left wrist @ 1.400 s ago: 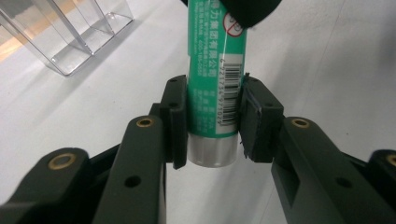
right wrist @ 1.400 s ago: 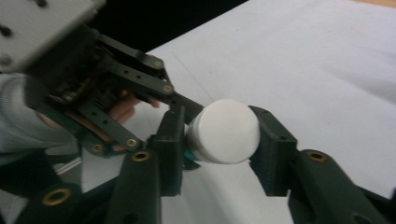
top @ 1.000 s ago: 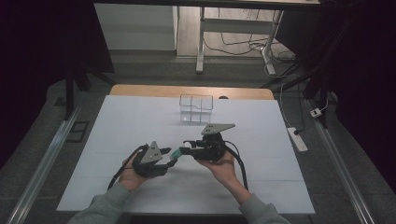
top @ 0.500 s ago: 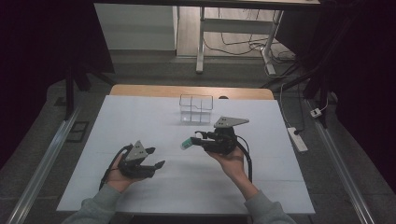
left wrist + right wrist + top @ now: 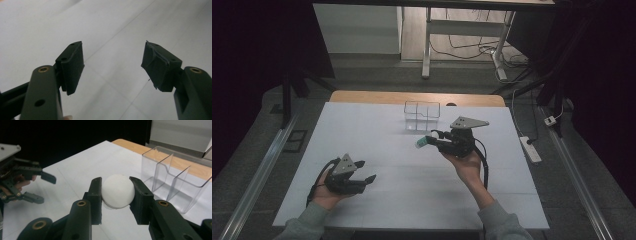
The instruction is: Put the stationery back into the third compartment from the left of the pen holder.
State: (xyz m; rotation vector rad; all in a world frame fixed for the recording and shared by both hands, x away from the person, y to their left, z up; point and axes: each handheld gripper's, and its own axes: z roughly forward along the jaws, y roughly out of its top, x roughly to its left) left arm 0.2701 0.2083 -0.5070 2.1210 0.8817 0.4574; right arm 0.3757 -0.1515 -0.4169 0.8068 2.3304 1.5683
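Note:
A white ball (image 5: 118, 191) sits pinched between the two black jaws of my right gripper (image 5: 116, 199), which is shut on it. From above, the ball (image 5: 420, 143) and right gripper (image 5: 427, 140) hang over the middle of the white table top, just in front of a clear divided box (image 5: 422, 114). My left gripper (image 5: 367, 171) is near the front left, low over the table. Its jaws have just been opening and stand apart with nothing between them (image 5: 112, 65). The right gripper view also shows the left gripper (image 5: 43, 188) at the far left.
The clear box (image 5: 170, 182) has upright partitions and looks empty. The white sheet (image 5: 362, 130) covers a wooden table whose far edge (image 5: 362, 96) shows. A power strip (image 5: 530, 149) lies on the floor at the right, with cables and table legs beyond.
The two grippers were together at the ball. My left gripper let go, opened and drew back to the front left. The right gripper carried the ball up and right, toward the box.

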